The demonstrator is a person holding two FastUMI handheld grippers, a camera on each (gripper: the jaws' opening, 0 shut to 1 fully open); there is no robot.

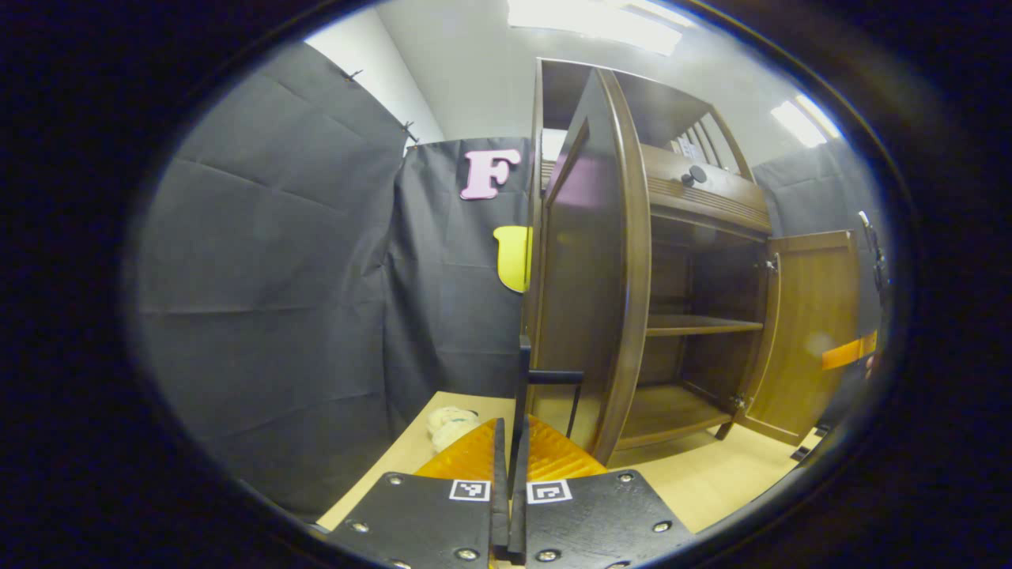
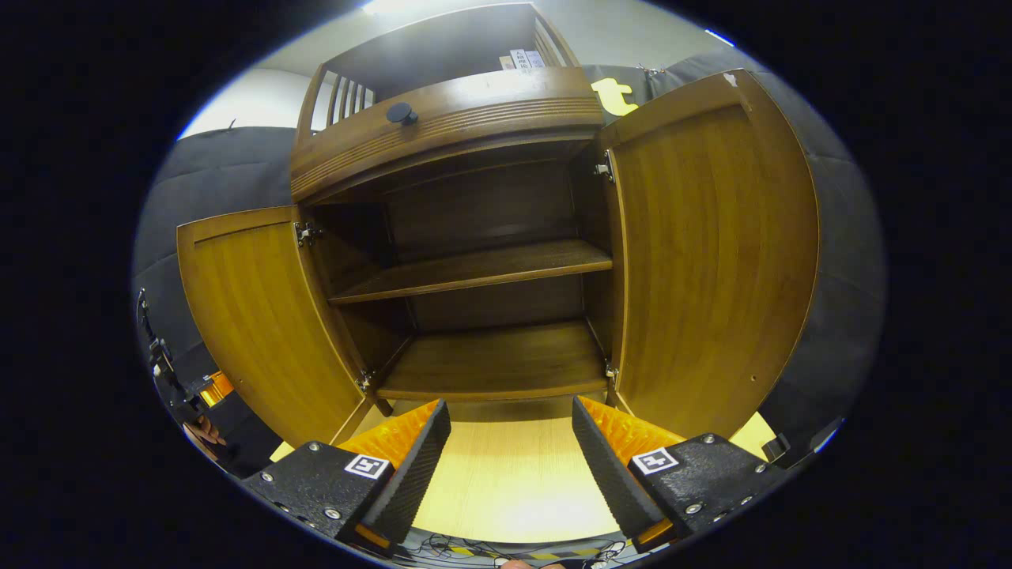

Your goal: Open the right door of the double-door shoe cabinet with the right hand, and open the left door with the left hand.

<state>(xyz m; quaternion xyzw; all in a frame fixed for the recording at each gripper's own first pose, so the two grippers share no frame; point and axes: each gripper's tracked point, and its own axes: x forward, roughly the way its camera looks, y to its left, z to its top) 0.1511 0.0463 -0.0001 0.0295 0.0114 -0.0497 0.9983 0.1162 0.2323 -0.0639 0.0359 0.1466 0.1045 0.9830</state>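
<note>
Light wooden tabletop (image 2: pixel 506 482) under open shoe cabinet (image 2: pixel 474 269)

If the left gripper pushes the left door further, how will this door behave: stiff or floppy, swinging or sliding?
The left door looks like a rigid wooden panel, so it probably will not flex. It hangs on metal hinges, so it should swing in an arc rather than slide. The left gripper is shut on its thin handle, which likely gives firm control.
</note>
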